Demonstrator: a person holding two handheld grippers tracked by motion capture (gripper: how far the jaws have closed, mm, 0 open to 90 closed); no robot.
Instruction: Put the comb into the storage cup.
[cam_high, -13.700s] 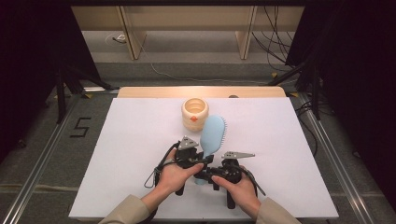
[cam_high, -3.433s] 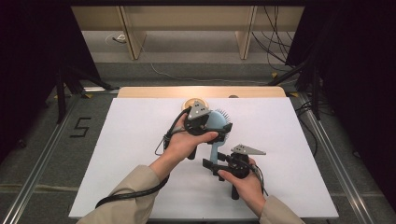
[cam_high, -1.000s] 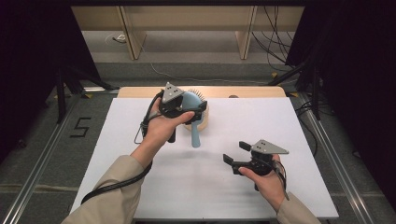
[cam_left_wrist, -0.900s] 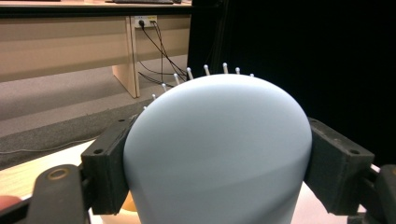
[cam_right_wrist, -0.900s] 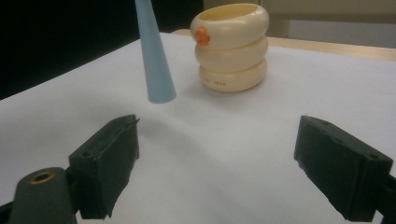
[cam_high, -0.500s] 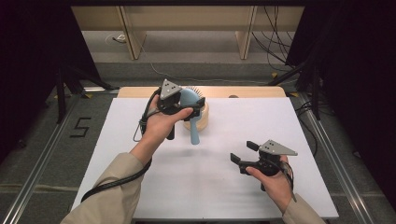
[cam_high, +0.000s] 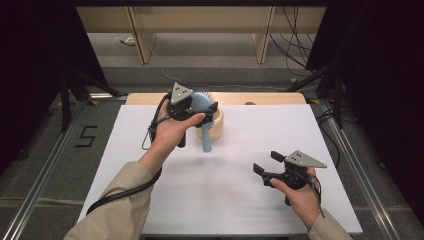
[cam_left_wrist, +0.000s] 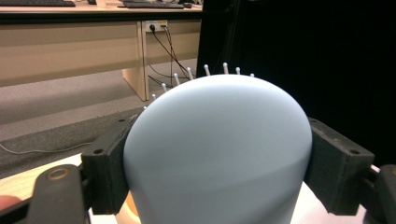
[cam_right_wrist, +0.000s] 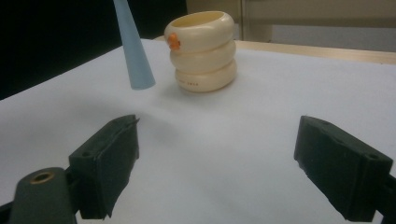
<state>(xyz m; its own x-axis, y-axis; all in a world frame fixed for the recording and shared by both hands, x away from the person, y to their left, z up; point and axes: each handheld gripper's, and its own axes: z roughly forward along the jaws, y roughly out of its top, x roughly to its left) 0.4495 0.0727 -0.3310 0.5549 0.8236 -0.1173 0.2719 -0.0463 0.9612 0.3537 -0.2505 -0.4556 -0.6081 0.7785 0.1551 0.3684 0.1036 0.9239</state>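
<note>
The left hand-held gripper (cam_high: 196, 107) is raised above the far part of the white surface (cam_high: 240, 200). Its two black jaws are clamped on the broad head of a pale blue hairbrush (cam_left_wrist: 217, 154), one pad pressing on each side of the head. In the left gripper view the smooth back of the head faces the camera, with white-tipped bristles showing past its top edge. In the high view the hairbrush handle points down and hangs clear of the surface, directly in front of a cream ringed cup (cam_high: 216, 125) that stands upright near the far edge. In the right gripper view the handle tip hangs just beside the cup, apart from it, and an orange mark shows near the cup's rim

The right hand-held gripper (cam_high: 267, 164) is held low over the near right part of the surface, well apart from the cup. Its jaws stand wide open with nothing between them
</note>
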